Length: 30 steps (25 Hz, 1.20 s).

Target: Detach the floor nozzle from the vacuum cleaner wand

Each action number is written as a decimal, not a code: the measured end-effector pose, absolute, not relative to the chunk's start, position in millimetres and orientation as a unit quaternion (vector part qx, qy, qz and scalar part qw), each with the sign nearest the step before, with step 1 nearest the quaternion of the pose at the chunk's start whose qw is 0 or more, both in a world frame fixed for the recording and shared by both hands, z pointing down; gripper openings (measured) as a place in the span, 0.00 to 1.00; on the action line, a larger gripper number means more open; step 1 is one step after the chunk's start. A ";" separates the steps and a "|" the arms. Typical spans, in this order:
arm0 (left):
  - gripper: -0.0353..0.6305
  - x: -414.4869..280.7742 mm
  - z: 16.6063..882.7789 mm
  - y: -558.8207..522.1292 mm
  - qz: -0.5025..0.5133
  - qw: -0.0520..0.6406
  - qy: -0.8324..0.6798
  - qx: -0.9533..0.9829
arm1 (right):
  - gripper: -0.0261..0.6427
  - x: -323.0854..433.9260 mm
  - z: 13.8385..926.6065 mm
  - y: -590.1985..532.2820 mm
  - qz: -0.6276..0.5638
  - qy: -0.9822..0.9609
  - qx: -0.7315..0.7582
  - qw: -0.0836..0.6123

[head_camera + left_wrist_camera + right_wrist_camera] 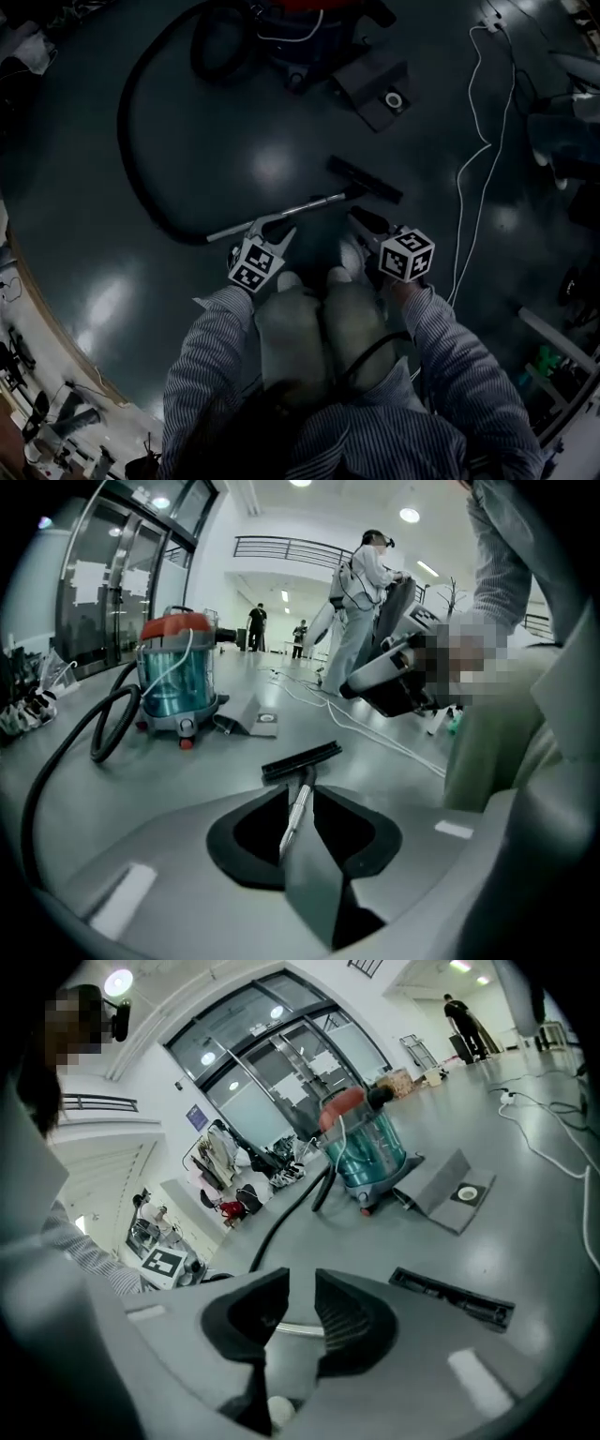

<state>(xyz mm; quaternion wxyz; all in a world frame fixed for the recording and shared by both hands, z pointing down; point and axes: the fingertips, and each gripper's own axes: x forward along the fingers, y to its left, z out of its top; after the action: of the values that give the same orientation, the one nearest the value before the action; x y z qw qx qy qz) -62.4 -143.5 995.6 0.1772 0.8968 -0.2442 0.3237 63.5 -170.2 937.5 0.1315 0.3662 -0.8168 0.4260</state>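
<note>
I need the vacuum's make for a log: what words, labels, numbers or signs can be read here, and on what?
No readable text anywhere.
Vacuum cleaner: no brand or label legible.
Marker cubes: black-and-white square patterns, no letters.
Blue sign on the glass wall: too small to read.

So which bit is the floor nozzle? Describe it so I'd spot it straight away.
Start at the red-lidded canister vacuum cleaner and follow its black hose across the floor to the silver wand. The floor nozzle is the flat black bar crosswise on the wand's far end; unlike the grey dust bag near the canister, it is narrow, black and joined to the wand.
</note>
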 end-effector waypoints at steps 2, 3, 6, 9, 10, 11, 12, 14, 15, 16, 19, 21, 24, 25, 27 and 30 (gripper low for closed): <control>0.23 -61.7 1040.1 -151.6 0.347 0.167 -0.224 0.896 | 0.16 67.1 978.6 -183.3 0.433 -0.810 0.374 0.130; 0.25 -61.7 1061.2 -154.1 0.359 0.163 -0.214 0.894 | 0.17 68.6 997.5 -189.4 0.437 -0.806 0.378 0.129; 0.31 -61.3 1117.7 -155.4 0.391 0.149 -0.183 0.889 | 0.17 72.2 1040.8 -203.1 0.451 -0.795 0.388 0.116; 0.36 -59.7 1168.3 -148.2 0.429 0.130 -0.138 0.883 | 0.17 77.0 1069.9 -211.0 0.467 -0.784 0.399 0.089; 0.37 -59.6 1183.3 -144.6 0.444 0.122 -0.121 0.880 | 0.17 78.0 1077.1 -212.6 0.472 -0.781 0.400 0.080; 0.38 -59.6 1196.7 -141.2 0.458 0.111 -0.106 0.876 | 0.17 78.8 1083.3 -214.0 0.476 -0.779 0.401 0.073; 0.38 -59.1 1208.2 -138.5 0.470 0.099 -0.094 0.872 | 0.17 79.4 1088.5 -215.2 0.477 -0.779 0.402 0.068; 0.38 -57.3 1225.3 -136.4 0.490 0.078 -0.085 0.864 | 0.17 80.8 1096.8 -216.9 0.479 -0.779 0.401 0.064; 0.38 -56.3 1230.9 -136.9 0.498 0.071 -0.087 0.860 | 0.17 81.8 1100.0 -217.3 0.479 -0.779 0.401 0.065; 0.38 -55.4 1235.1 -137.7 0.504 0.067 -0.092 0.856 | 0.17 83.4 1102.6 -217.4 0.478 -0.778 0.402 0.066; 0.38 -53.1 1247.0 -137.3 0.516 0.072 -0.087 0.849 | 0.17 91.8 1104.1 -218.0 0.476 -0.775 0.411 0.065; 0.37 -52.0 1249.8 -136.2 0.509 0.090 -0.074 0.853 | 0.17 97.9 1102.4 -220.2 0.470 -0.775 0.418 0.063; 0.37 -52.1 1249.8 -138.7 0.491 0.107 -0.075 0.862 | 0.17 104.2 1102.4 -223.0 0.465 -0.774 0.427 0.058; 0.35 -52.3 1248.7 -139.2 0.485 0.116 -0.081 0.863 | 0.17 106.4 1102.1 -222.8 0.464 -0.773 0.429 0.054; 0.32 -52.8 1245.2 -138.2 0.482 0.130 -0.084 0.862 | 0.17 109.6 1099.0 -221.3 0.461 -0.772 0.434 0.048; 0.32 -53.4 1239.1 -137.2 0.482 0.148 -0.081 0.860 | 0.17 106.0 1091.6 -218.9 0.462 -0.774 0.431 0.045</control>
<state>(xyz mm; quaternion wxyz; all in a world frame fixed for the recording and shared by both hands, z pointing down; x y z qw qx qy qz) -53.4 -137.2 1239.1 0.1479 0.8599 -0.0806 0.4819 106.0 -218.9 1091.6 0.0452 0.4313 -0.7736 0.4621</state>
